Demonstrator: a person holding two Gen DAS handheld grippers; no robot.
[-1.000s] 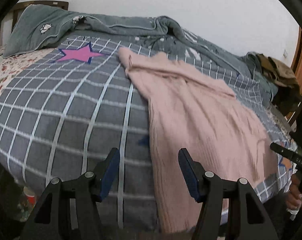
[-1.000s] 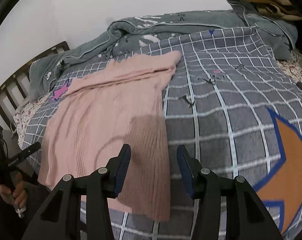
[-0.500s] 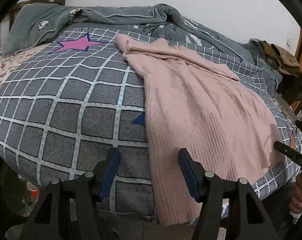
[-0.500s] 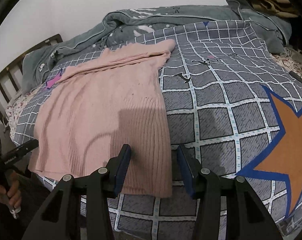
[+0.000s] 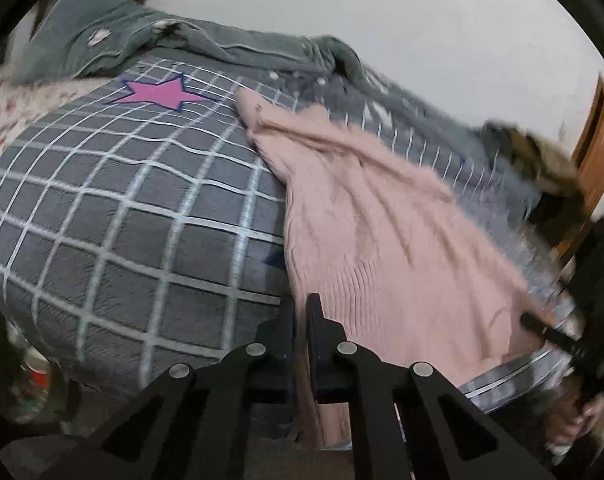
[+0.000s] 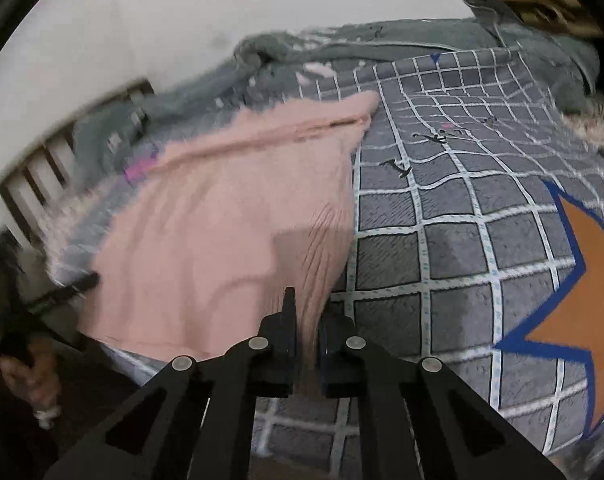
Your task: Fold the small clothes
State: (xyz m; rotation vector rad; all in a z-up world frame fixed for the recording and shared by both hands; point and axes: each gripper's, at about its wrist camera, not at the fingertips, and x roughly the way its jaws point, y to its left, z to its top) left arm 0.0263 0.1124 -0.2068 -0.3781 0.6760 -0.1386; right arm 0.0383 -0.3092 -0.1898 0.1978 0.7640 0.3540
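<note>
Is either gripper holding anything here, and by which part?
Both hold the pink sweater: the left gripper and the right gripper have each just closed on a near corner of its ribbed hem.

Between the matt black plastic fingers [image 5: 314, 316] is a pink ribbed knit sweater [image 5: 366, 240], soft and matt, on a grey checked cloth bed cover [image 5: 142, 216] beside them.

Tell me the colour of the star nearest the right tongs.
Orange star, blue-edged; right wrist view shows it best.
</note>
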